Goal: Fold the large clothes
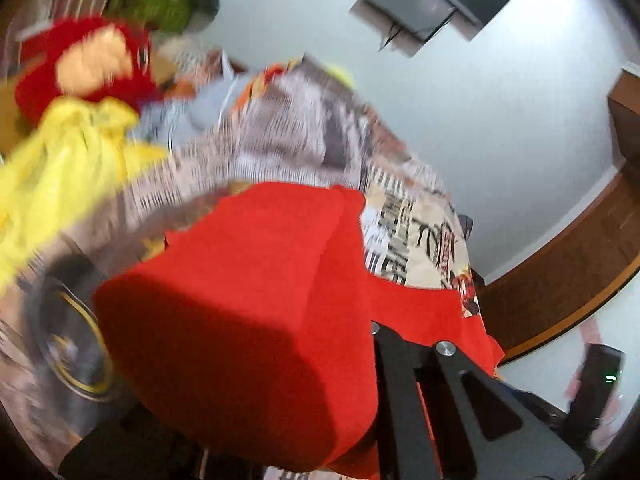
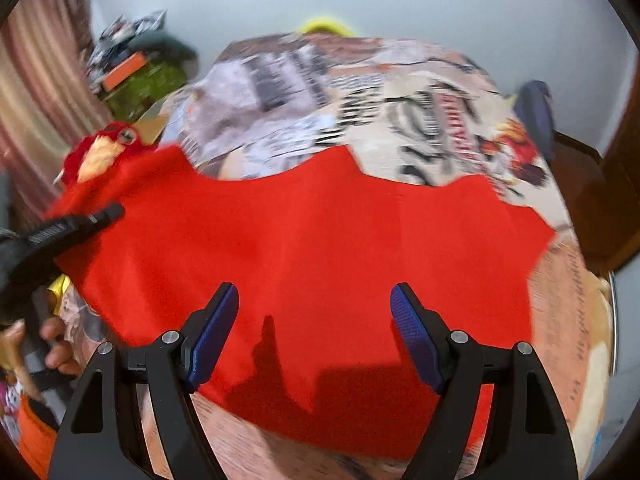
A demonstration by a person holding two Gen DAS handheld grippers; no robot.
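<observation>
My right gripper (image 2: 315,334) stands with its jaws spread wide, the blue ribbed pads (image 2: 213,334) facing each other with nothing pinched between them; it points down over the near part of the red garment (image 2: 304,240). My left gripper (image 2: 76,222), seen from the right wrist view at the left edge, is pressed together on the garment's left border, where the cloth bunches around its dark tip. In the left wrist view the tips of that gripper are covered by a raised fold of the same red cloth, which hangs large and close before the lens; only the black finger arms (image 1: 448,392) show at lower right. My hand (image 2: 56,344) is partly visible beneath the left gripper, fingers curled round its handle.

The garment lies spread across the bed (image 2: 400,92), whose cover is printed with newspaper-style text and cartoon figures. Its far edge is scalloped, and its right side reaches toward the bed's right margin. Beside the garment's left end sits a red plush toy (image 2: 104,148) with a pale beak. A yellow cloth (image 1: 68,168) is bunched near the toy in the left wrist view. Beyond the bed rises a pale wall, and a striped curtain (image 2: 36,92) hangs at the left. Both views are motion-blurred.
</observation>
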